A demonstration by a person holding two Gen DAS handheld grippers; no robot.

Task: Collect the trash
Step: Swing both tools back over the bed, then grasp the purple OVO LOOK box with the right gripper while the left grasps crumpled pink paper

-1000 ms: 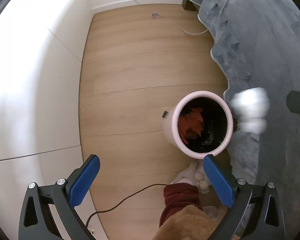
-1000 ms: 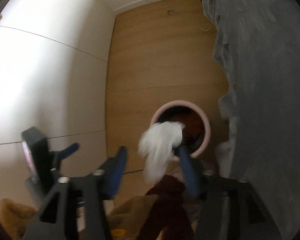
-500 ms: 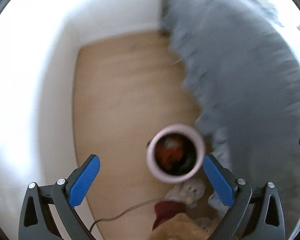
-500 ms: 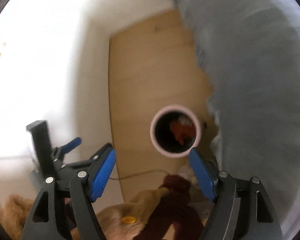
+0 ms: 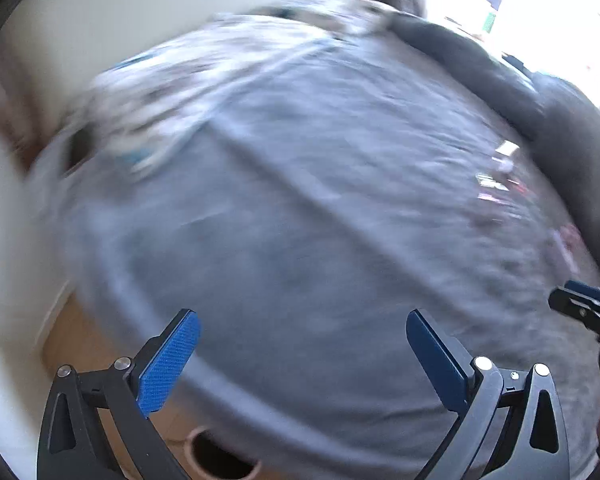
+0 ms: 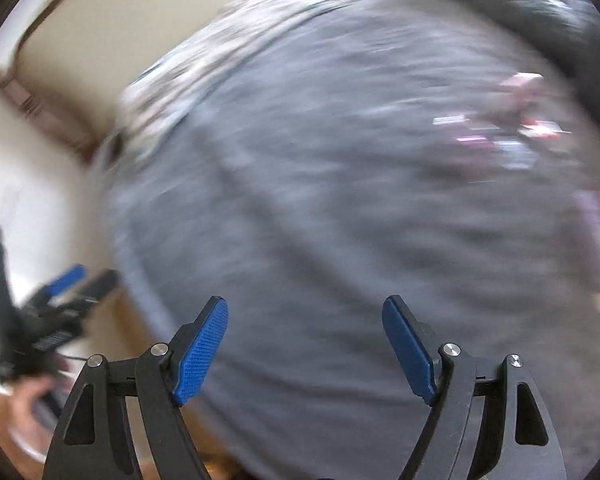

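Both views are heavily smeared by motion, so most detail is hard to make out. Nearest in the left wrist view, the left gripper (image 5: 302, 354) stands with its two blue pads wide apart and nothing between them. Just beyond its fingers, at the bottom edge, the pink bin (image 5: 220, 462) is cut off: only an arc of its rim and a dark slice of its inside show, and what it holds cannot be told. It stands on a strip of wooden floor (image 5: 80, 344) beside the near edge of the grey bed cover (image 5: 320, 200), which fills most of both views. In the right wrist view, the right gripper (image 6: 304, 350) also stands wide, its two blue pads well apart with only blurred grey cover behind them; its jaws have just been opening, and nothing lies between them. To the left in that view, the left gripper appears again as a dark, blurred shape with one blue pad, and a hand (image 6: 30, 402) shows partly below it, cut off by the frame. Farther off to the right on the cover lies a scatter of pale pink and white scraps (image 6: 512, 128); they are too blurred to count or identify. At the far left a patterned white and grey fabric (image 5: 172, 84) lies along the cover's edge, and at the far right a darker grey blanket (image 5: 500, 80) is bunched up. Beyond these, the cream wall (image 5: 140, 12) and a bright window (image 5: 520, 8) are washed out.
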